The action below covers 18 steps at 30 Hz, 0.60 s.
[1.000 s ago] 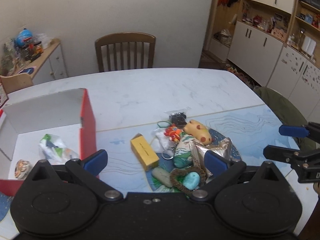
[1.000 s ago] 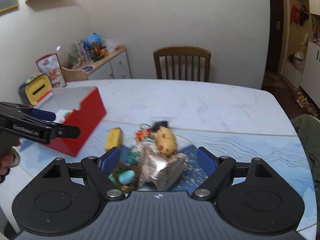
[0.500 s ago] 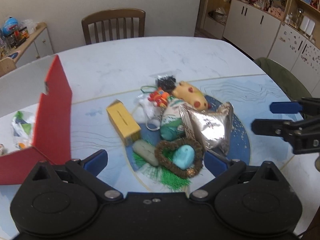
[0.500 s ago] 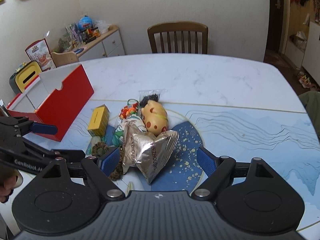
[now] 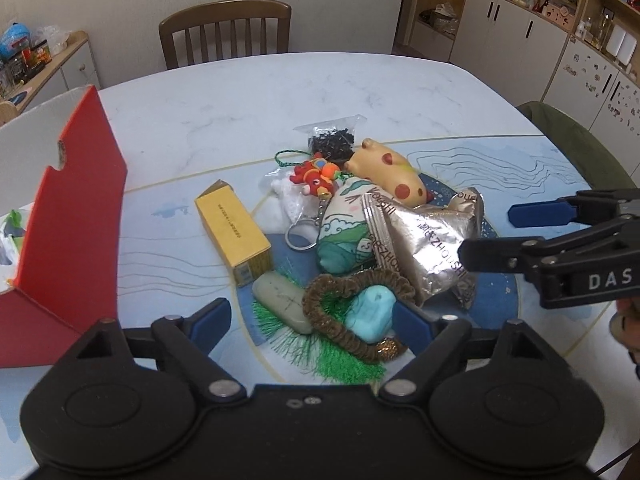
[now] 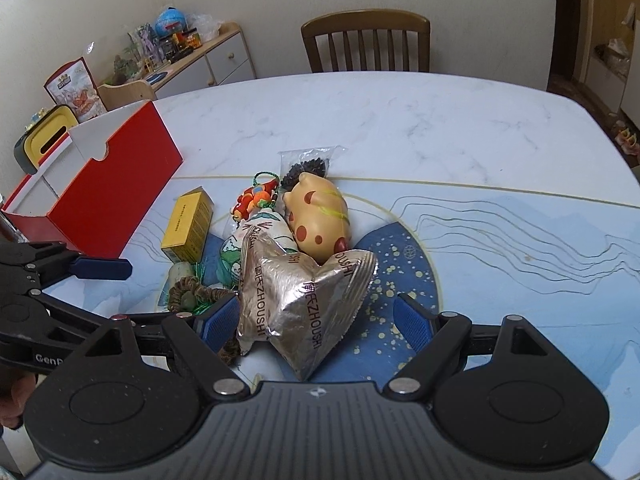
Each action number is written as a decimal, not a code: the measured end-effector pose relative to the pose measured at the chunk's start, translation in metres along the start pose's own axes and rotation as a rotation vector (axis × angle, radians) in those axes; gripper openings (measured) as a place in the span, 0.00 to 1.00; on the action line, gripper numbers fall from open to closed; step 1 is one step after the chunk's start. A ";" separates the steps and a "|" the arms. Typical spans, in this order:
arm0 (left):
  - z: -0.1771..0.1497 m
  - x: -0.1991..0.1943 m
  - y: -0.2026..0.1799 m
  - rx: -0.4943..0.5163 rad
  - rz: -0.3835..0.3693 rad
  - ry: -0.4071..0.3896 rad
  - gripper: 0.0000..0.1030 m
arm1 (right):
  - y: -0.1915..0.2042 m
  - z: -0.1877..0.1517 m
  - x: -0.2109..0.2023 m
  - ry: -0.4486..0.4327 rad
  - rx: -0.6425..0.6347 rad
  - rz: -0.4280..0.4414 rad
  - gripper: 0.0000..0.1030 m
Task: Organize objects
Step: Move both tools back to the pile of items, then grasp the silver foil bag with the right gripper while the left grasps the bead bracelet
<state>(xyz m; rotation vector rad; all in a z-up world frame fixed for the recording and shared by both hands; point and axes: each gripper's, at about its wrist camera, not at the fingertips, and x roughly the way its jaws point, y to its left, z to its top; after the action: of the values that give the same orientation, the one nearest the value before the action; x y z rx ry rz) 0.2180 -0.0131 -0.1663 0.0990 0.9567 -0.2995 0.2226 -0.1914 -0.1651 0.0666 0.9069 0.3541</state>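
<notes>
A heap of small things lies mid-table: a silver foil snack bag (image 5: 432, 240) (image 6: 308, 304), a yellow spotted pig toy (image 5: 388, 172) (image 6: 320, 220), a yellow box (image 5: 232, 228) (image 6: 188, 224), a turquoise stone (image 5: 370, 314) inside a brown woven ring (image 5: 332, 292), a pale green bar (image 5: 280, 300), a printed pouch (image 5: 344, 232) and an orange keychain (image 5: 316, 176). My left gripper (image 5: 310, 324) stands open low over the ring and bar. My right gripper (image 6: 316, 318) stands open with the foil bag between its fingers, not clamped.
An open red box (image 5: 68, 216) (image 6: 108, 196) with white lining stands at the left, a few items inside. A bag of black beads (image 5: 332, 140) lies behind the pig. A wooden chair (image 5: 224, 32) is at the far edge; cabinets line the right wall.
Both grippers have come down and forward towards the heap. The left now sits over the woven ring, the right now straddles the foil bag. Nothing was picked up.
</notes>
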 end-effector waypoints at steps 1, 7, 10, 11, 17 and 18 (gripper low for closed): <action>0.001 0.002 0.000 -0.002 -0.005 0.006 0.73 | 0.000 0.000 0.002 0.004 0.000 0.005 0.82; 0.004 0.010 0.004 -0.028 -0.029 0.032 0.55 | 0.002 0.002 0.014 0.022 -0.007 0.023 0.82; 0.005 0.011 0.005 -0.038 -0.039 0.037 0.48 | 0.002 0.003 0.018 0.029 -0.003 0.031 0.82; 0.005 0.012 0.006 -0.039 -0.042 0.037 0.47 | 0.002 0.003 0.019 0.031 -0.003 0.033 0.82; 0.006 0.014 0.005 -0.039 -0.044 0.044 0.30 | 0.003 0.003 0.024 0.033 -0.001 0.038 0.78; 0.006 0.014 0.005 -0.038 -0.044 0.045 0.27 | 0.003 0.003 0.024 0.035 -0.002 0.036 0.75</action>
<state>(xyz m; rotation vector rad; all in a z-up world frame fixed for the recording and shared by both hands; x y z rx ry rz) 0.2318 -0.0127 -0.1744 0.0499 1.0095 -0.3208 0.2378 -0.1804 -0.1805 0.0748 0.9404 0.3903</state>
